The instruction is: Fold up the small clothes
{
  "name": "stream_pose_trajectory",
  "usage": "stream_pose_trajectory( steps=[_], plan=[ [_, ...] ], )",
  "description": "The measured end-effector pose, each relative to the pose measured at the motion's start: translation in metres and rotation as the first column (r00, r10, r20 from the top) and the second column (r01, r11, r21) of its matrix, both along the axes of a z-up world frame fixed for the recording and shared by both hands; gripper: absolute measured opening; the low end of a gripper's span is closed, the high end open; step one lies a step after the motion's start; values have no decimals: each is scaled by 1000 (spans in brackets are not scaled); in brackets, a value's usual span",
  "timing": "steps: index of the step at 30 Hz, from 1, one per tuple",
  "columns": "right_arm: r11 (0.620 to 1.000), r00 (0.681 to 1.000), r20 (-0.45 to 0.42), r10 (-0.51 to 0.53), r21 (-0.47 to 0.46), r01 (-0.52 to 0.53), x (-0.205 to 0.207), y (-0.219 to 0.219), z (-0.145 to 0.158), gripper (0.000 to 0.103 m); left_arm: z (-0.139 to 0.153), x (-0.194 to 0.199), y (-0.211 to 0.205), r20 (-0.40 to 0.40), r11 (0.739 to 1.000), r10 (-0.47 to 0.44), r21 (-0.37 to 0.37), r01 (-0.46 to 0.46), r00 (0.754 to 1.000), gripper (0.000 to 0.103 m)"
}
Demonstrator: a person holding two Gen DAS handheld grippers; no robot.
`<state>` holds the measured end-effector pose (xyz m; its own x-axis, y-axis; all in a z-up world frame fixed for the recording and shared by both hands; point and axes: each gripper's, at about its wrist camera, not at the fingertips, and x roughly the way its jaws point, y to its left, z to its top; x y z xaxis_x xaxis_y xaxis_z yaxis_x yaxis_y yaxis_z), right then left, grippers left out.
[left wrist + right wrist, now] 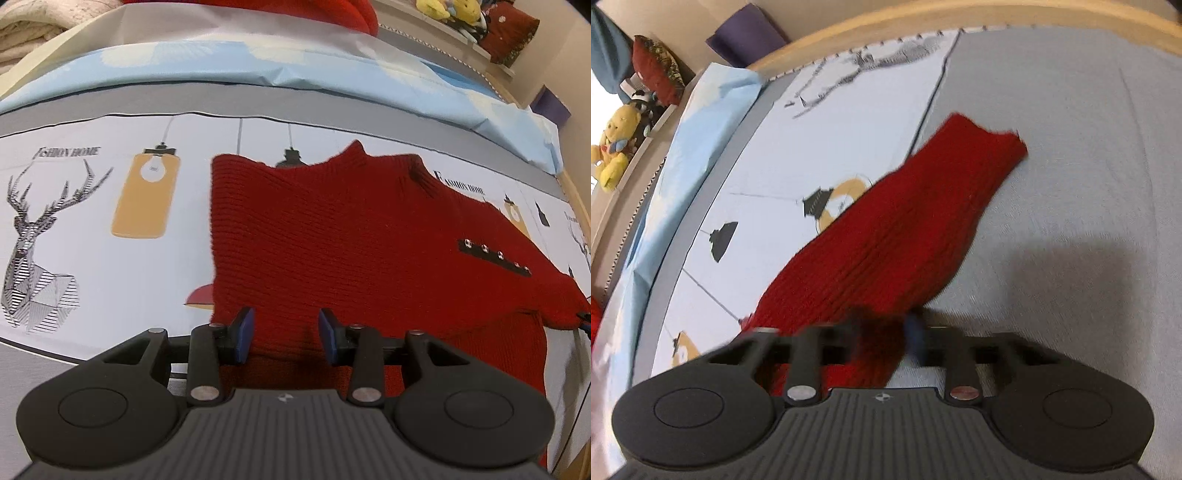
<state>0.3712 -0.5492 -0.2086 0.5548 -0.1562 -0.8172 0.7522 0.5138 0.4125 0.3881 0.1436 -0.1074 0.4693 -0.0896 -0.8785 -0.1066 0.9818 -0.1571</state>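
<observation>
Left tongs (286, 334) gape over sweater (332, 236); right tongs (886, 332) pinch its sleeve (905, 229) (blurred)

The sweater (332, 236) is showing deep red all over, with knit ribs running across it and a black strip of shiny silver studs (495, 256). The bed sheet (110, 280) is looking white and grey — a striped black deer (37, 243), yellow lamps and black letters are printed on it. The gripper pads (246, 334) are showing blue — the frames are black.

Bare bedsheet (92, 288) flanks the red sweater (332, 240); nothing stands there.
</observation>
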Motion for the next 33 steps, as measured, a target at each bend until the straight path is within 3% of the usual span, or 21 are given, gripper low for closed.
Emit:
stream_pose_trajectory(
  steps=[3,6,8,9,11,12,13,15,17,19,20,21,22,23,25,28,30,33],
  plan=[
    [986,999,-39,18,-165,-24,12,18,10,13,6,-3,11,10,1000,23,-3,-23,1000,43],
    [937,997,-13,80,-341,-79,28,60,41,12,13,-5,24,21,998,56,-9,-56,998,43],
    [849,971,56,234,-499,-176,38,116,81,12,18,-5,33,29,996,85,-18,-84,996,43],
    [794,932,106,348,-562,-233,39,152,103,12,20,-5,38,31,995,97,-24,-96,995,43],
    [703,825,177,537,-635,-321,30,216,135,12,22,-5,46,32,992,120,-40,-119,992,43],
    [655,750,204,629,-659,-370,22,250,147,12,23,-5,49,29,991,128,-47,-127,991,43],
    [588,647,223,729,-689,-425,11,287,156,12,23,-5,52,25,989,136,-57,-134,990,43],
    [514,482,264,835,-687,-513,-7,335,158,14,24,-5,56,21,987,144,-76,-142,989,43],
    [404,284,290,914,-591,-698,-15,374,143,18,24,-4,59,17,986,147,-83,-145,989,43],
    [250,128,275,953,-474,-844,-17,401,117,21,23,-4,60,14,985,149,-86,-148,989,42],
    [127,36,232,972,-388,-913,-16,413,101,23,23,-3,61,11,985,150,-88,-149,989,43],
    [20,-34,163,986,-318,-948,-16,423,84,23,22,-3,61,9,985,151,-91,-149,989,43],
    [-6,-40,99,994,-319,-948,-19,427,75,23,21,-3,61,6,984,151,-97,-150,988,43],
    [-2,-24,62,998,-329,-944,-21,426,70,26,19,-2,62,3,983,152,-104,-151,988,43],
    [70,48,80,996,-295,-953,-12,411,69,27,15,0,61,-3,979,158,-129,-157,987,43],
    [246,212,160,964,-239,-939,5,380,73,45,6,3,60,-20,961,173,-215,-173,985,42],
    [347,332,103,938,-231,-909,15,362,71,48,-4,8,57,-43,939,177,-291,-182,983,42],
    [525,527,15,850,-124,-842,33,324,57,50,-21,16,50,-78,917,181,-348,-197,980,42]
  ],
)
